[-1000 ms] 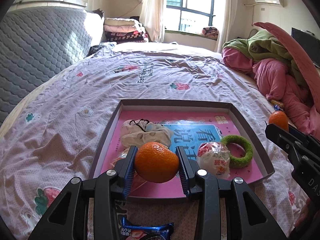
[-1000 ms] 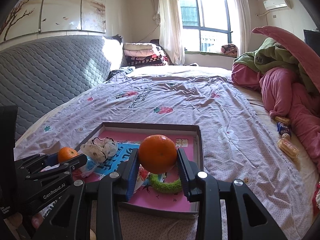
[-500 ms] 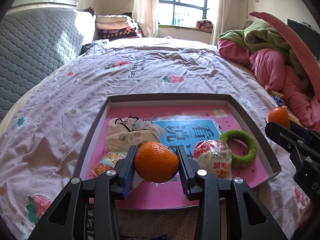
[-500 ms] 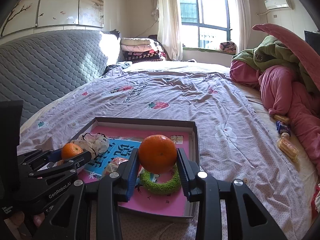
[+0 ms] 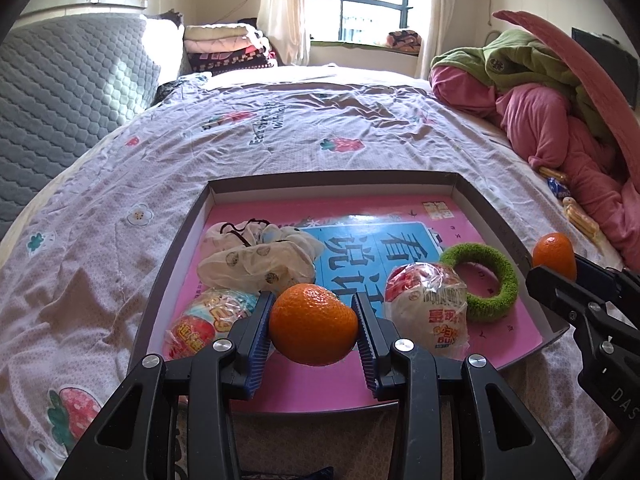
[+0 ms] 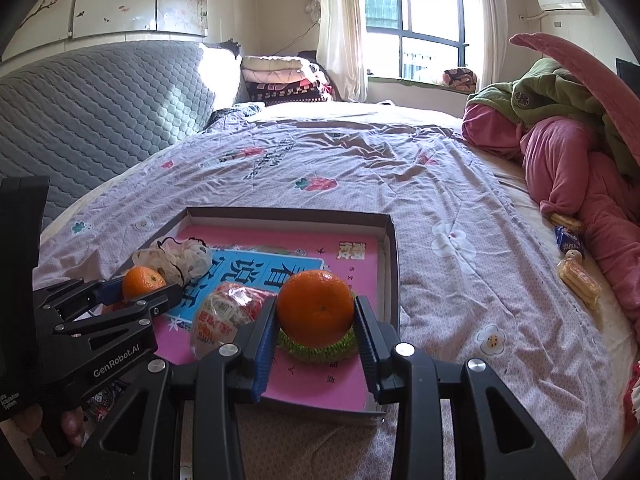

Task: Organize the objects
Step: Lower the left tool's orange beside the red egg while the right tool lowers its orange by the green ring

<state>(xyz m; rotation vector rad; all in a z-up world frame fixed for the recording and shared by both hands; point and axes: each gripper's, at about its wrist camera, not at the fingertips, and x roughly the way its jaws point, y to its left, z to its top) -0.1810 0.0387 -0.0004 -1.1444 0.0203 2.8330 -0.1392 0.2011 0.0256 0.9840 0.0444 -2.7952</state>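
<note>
Shallow box (image 5: 476, 200) on floral bedsheet (image 5: 280, 128); sunlit window (image 5: 360, 0).

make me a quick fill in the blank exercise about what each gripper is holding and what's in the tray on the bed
1. The left gripper and the right gripper each grip an ____.
2. The ring lying in the tray is ____ in colour.
3. The tray rests on a ____.
4. In the right wrist view, the right gripper's fruit hangs directly in front of the ____.

Missing words: orange; green; bed; ring
</note>
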